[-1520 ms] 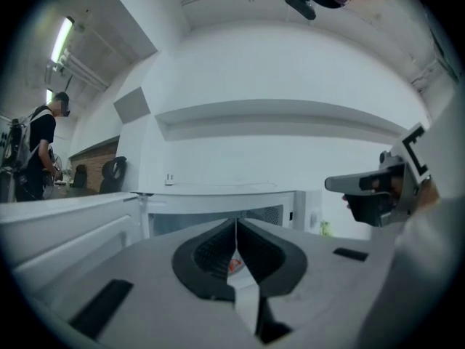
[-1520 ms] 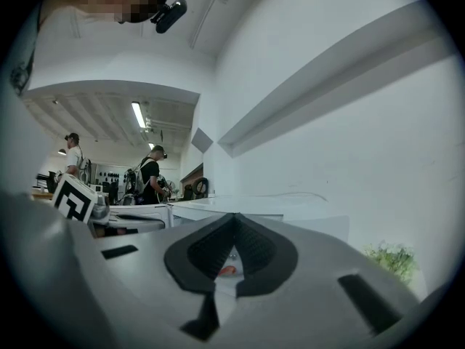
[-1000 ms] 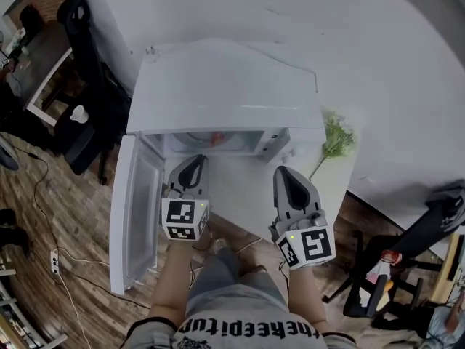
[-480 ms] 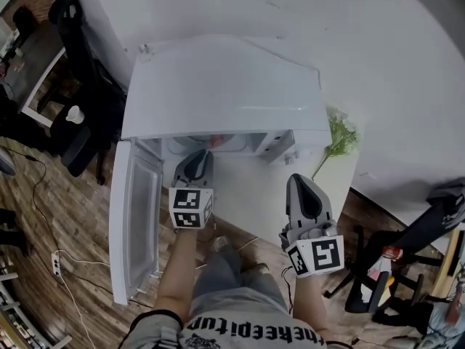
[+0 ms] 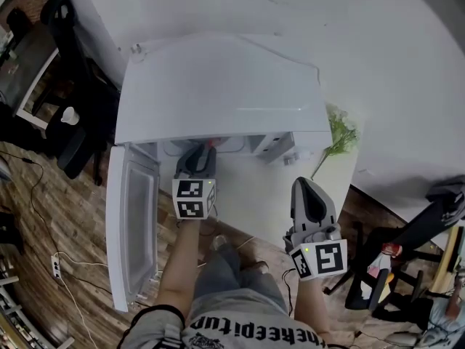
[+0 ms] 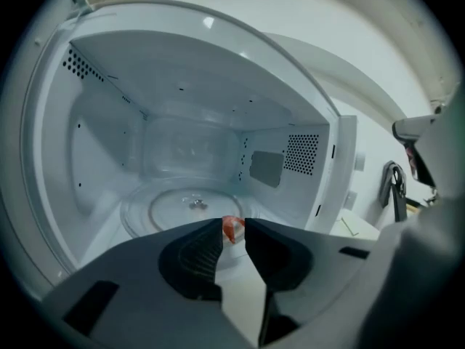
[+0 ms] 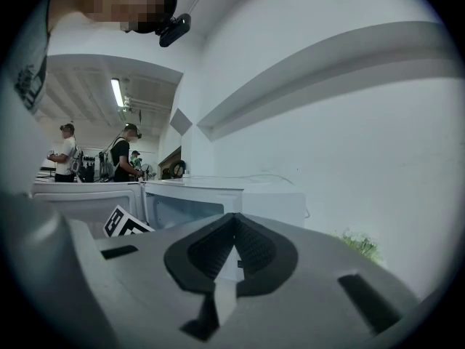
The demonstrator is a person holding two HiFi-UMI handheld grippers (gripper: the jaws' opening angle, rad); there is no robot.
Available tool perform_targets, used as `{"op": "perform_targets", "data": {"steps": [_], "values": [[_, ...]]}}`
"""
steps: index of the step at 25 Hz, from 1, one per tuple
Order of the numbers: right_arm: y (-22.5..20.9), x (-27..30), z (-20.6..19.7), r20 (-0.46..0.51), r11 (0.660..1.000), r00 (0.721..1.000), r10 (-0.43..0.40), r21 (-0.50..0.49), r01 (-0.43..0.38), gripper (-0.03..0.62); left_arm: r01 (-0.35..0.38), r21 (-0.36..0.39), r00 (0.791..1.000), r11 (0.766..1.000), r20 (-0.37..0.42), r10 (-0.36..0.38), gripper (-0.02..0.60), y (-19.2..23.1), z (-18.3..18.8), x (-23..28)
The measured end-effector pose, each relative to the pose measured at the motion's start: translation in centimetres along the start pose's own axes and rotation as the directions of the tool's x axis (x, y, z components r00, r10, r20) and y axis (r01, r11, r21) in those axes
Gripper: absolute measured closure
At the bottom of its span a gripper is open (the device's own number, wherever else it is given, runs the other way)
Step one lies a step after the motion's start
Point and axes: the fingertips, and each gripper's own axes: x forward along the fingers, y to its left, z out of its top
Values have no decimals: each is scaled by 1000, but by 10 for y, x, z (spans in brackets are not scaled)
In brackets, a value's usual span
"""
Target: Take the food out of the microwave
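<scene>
A white microwave (image 5: 218,86) stands with its door (image 5: 131,217) swung open to the left. A small red piece of food (image 6: 231,228) lies at the front of the glass turntable (image 6: 167,206); in the head view the food (image 5: 211,142) shows just under the microwave's top edge. My left gripper (image 5: 200,153) reaches into the cavity mouth. Its jaws are open a narrow way, and the food shows in the gap at the left gripper's tips (image 6: 232,225). My right gripper (image 5: 308,187) hangs back outside to the right, shut and empty, as the right gripper view (image 7: 234,218) also shows.
A sprig of green plant (image 5: 340,133) lies on the white table (image 5: 254,195) right of the microwave, against the wall. Office chairs stand at the left (image 5: 80,122) and the lower right (image 5: 429,224). Cables run across the wooden floor (image 5: 43,217).
My left gripper has moved forward from in front of the microwave into its opening, toward the red food. The right gripper has drifted back and to the right.
</scene>
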Motion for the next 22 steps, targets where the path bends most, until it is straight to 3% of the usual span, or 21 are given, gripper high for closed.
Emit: {"op": "perform_targets", "data": {"steps": [11, 22], "values": [[-10, 2, -5, -16, 1000, 1000, -21, 2, 21, 591, -15, 29, 998, 999, -64, 17, 492, 0, -11, 20], [-18, -5, -7, -18, 999, 999, -49, 8, 49, 591, -48, 77, 997, 996, -59, 53, 516, 0, -14, 24]]}}
